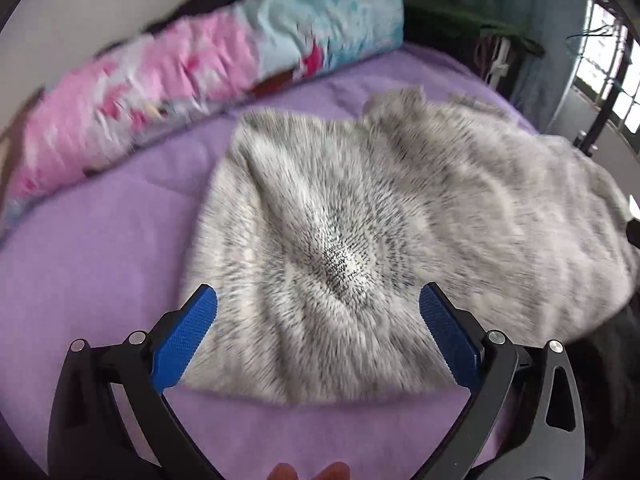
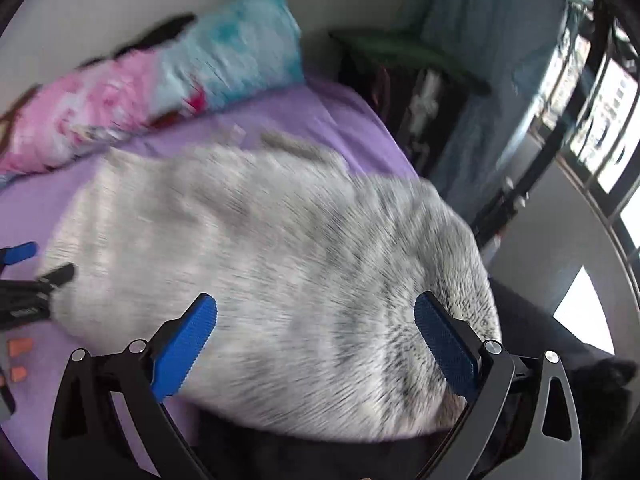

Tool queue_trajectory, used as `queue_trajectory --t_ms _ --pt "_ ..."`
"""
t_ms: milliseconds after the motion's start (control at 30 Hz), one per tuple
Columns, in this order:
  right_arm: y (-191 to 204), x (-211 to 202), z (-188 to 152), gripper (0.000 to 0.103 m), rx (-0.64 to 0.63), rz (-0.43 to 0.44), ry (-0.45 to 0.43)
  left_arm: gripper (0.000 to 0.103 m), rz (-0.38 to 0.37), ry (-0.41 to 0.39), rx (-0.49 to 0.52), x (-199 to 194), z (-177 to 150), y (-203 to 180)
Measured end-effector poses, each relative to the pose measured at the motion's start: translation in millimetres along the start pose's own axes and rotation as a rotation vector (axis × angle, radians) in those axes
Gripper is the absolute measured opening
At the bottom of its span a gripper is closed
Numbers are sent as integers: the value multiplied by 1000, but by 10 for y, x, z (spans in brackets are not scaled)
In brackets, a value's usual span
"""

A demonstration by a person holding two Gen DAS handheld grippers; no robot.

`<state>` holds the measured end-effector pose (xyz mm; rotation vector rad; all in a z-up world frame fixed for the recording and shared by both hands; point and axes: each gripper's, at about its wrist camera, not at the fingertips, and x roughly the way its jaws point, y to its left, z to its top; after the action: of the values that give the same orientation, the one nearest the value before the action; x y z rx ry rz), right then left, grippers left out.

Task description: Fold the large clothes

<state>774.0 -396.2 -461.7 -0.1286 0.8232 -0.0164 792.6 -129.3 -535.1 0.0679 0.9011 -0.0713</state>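
Left wrist view: the left gripper (image 1: 318,308) hangs with jaws spread wide and empty over the fluffy grey-white knitted garment (image 1: 380,220), spread on the purple bedsheet (image 1: 100,240) toward 12 o'clock. The right gripper (image 2: 316,308) gapes likewise over it.

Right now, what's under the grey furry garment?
The grey furry garment lies on a purple bedspread, which shows around its left and near edges. In the right wrist view, dark fabric shows at its near edge. Anything beneath its middle is covered.
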Motion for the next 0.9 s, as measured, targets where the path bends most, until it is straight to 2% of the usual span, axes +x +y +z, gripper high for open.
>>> queue_trajectory --t_ms 67,200,267,500,600,767,900 --pt "121 -319 55 97 9 8 -10 97 11 -21 -12 -328 28 20" --pt "238 -986 108 97 66 18 -1 97 1 -16 -67 -1230 94 20" --pt "284 -1414 109 97 92 26 6 97 28 -4 -65 -1698 141 -22" --pt "324 -2715 155 97 125 18 -24 97 -25 -18 -48 -3072 165 -36" --pt "383 -3143 182 97 100 15 -26 97 -1 -5 -45 -3482 168 -5" --pt "566 -3586 196 97 10 20 -28 97 -25 -42 -20 -4108 170 -1" --pt "683 -3817 230 97 -29 28 -48 97 -30 -39 -33 -4274 177 -10"
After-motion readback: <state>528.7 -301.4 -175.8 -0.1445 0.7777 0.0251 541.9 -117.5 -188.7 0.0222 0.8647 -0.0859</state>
